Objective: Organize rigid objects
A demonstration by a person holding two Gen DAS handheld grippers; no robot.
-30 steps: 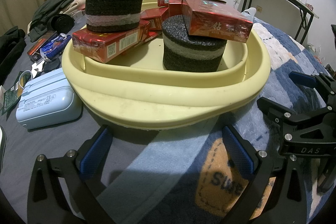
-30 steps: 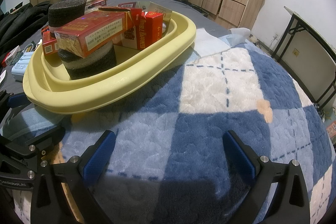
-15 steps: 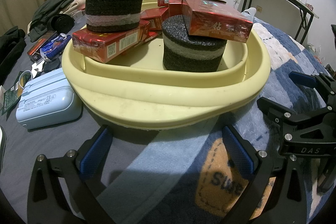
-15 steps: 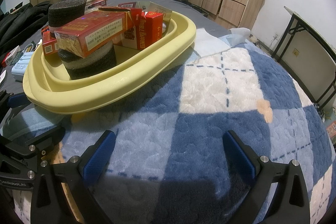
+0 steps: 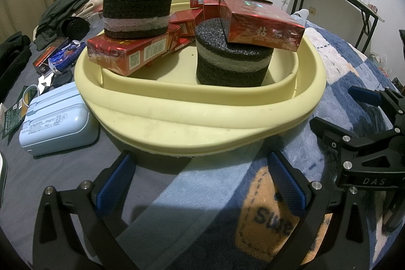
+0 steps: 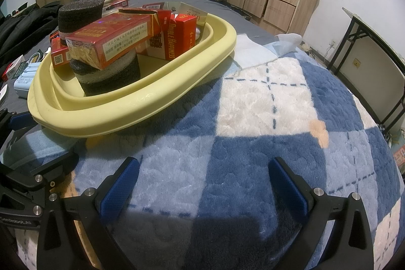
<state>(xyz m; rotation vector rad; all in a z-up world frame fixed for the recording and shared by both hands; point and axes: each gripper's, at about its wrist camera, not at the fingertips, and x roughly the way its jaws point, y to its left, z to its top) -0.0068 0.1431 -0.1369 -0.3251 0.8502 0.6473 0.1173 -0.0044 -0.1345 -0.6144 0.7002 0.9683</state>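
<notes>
both grippers sit low over a bed, claws spread wide and holding nothing. the left gripper (image 5: 201, 180) has its blue-padded fingers splayed just short of the near rim of a pale yellow basin (image 5: 202, 118), touching neither the basin nor its load. the right gripper (image 6: 203, 181) is equally wide open above a blue-and-white checked fleece blanket (image 6: 265, 103), the basin (image 6: 141, 115) lying ahead to its left; from the left wrist view this gripper appears at the right edge, its black frame stamped "das".

the task's things are piled inside the basin. a black foam cylinder (image 5: 234, 62) with a pale band stands upright near the middle, and a red carton (image 5: 260, 25) bearing gold chinese characters rests tilted on top of it. to the left, a second foam cylinder (image 5: 138, 9) sits on another red carton (image 5: 134, 52) printed with a barcode and a qr code, which leans on the basin's inner rim. behind them stand more red boxes, one (image 6: 182, 34) reading "double happiness" down its side.

orange patches on the blanket carry dark lettering that cannot be read in full. a light blue case (image 5: 57, 120) with small printed text lies on the grey sheet just beside the basin's left side, with loose packets (image 5: 57, 57) and dark clothing (image 5: 65, 9) beyond.
</notes>
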